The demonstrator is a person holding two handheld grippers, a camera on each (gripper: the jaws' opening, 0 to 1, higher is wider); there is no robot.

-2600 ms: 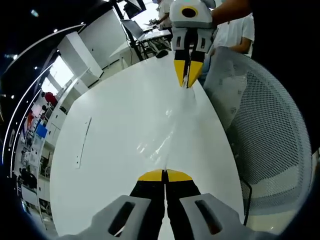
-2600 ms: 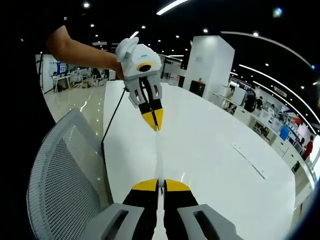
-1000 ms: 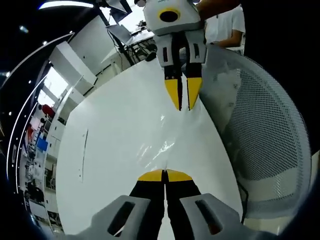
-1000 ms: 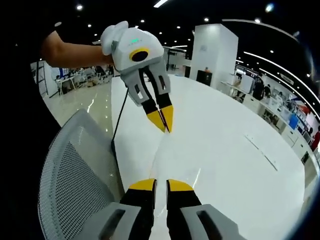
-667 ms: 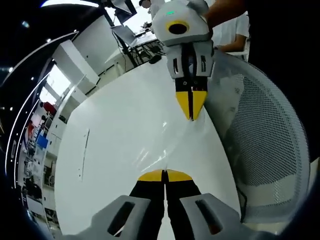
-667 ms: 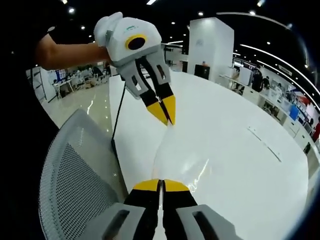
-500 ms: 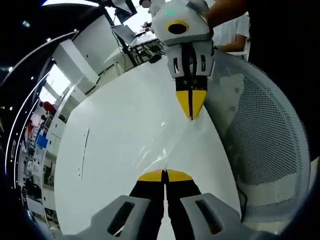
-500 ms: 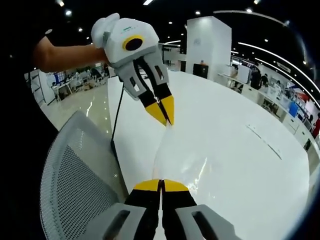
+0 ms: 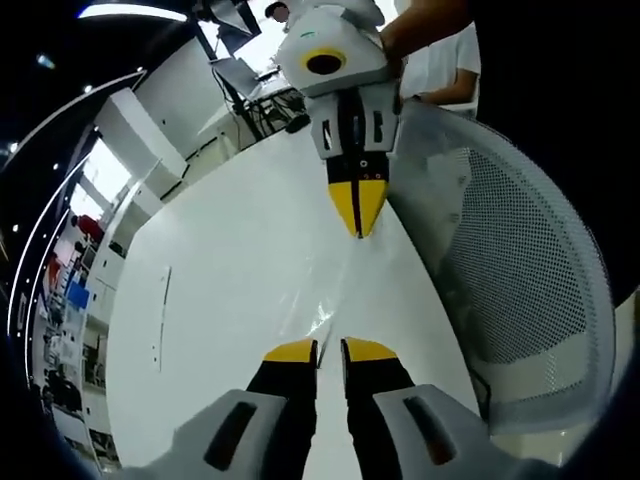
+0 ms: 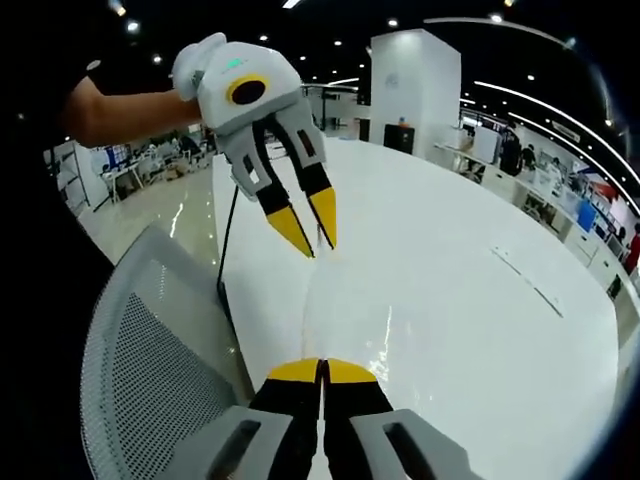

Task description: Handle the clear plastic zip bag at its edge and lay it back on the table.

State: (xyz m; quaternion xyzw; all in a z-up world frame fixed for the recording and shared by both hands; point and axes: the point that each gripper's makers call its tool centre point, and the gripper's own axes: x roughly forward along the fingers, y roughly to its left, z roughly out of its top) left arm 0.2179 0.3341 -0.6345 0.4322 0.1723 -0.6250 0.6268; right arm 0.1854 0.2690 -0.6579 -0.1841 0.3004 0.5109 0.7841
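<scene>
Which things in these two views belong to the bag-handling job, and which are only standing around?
Part of the job:
- clear plastic zip bag
- white table
- left gripper, jaws parted
- right gripper, jaws closed on the bag's edge

Just standing about:
- grey mesh office chair
- black cable at the table edge
- distant desks

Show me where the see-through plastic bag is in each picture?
Left gripper view: the clear zip bag stretches up the middle, from the open left gripper to the shut right gripper.
Right gripper view: the bag lies low in the middle, above the right gripper.
Shared landmark: the white table.
</scene>
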